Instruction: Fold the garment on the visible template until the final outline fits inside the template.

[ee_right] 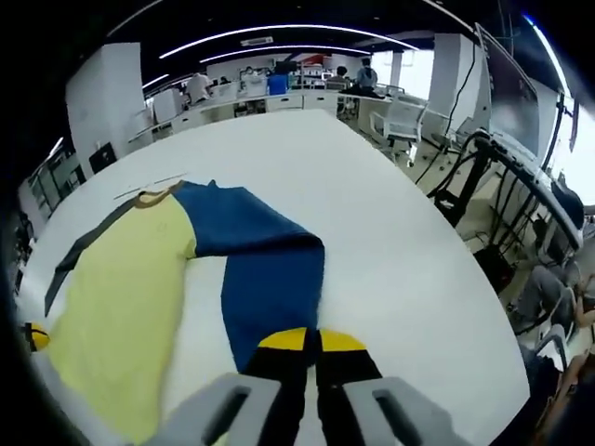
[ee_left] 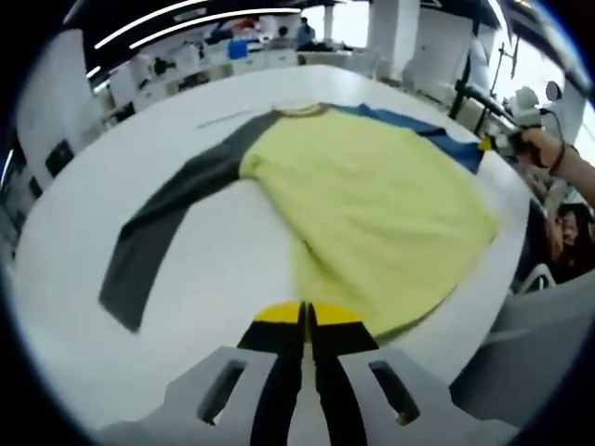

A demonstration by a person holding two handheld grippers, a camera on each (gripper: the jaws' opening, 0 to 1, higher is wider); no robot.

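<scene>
Garment (ee_left: pixel 372 195) lies spread on the white table (ee_left: pixel 223 269), yellow body reaching the near edge. Left gripper (ee_left: pixel 306 321) is clamped on its yellow hem. Right gripper (ee_right: pixel 311 342) is clamped on the blue sleeve (ee_right: pixel 270 269) end

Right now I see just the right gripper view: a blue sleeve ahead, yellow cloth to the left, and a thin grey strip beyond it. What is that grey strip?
Observer: It is the shirt's other sleeve. The left gripper view shows the whole grey sleeve, lying flat on the white table.
Operator: Where is the other gripper?
Observer: The left gripper is at the hem of the yellow body, jaws together. I cannot tell whether they pinch cloth.
Operator: Can you see mine?
Observer: Yes. The right gripper is at the end of the blue sleeve, with a hand holding it.
</scene>
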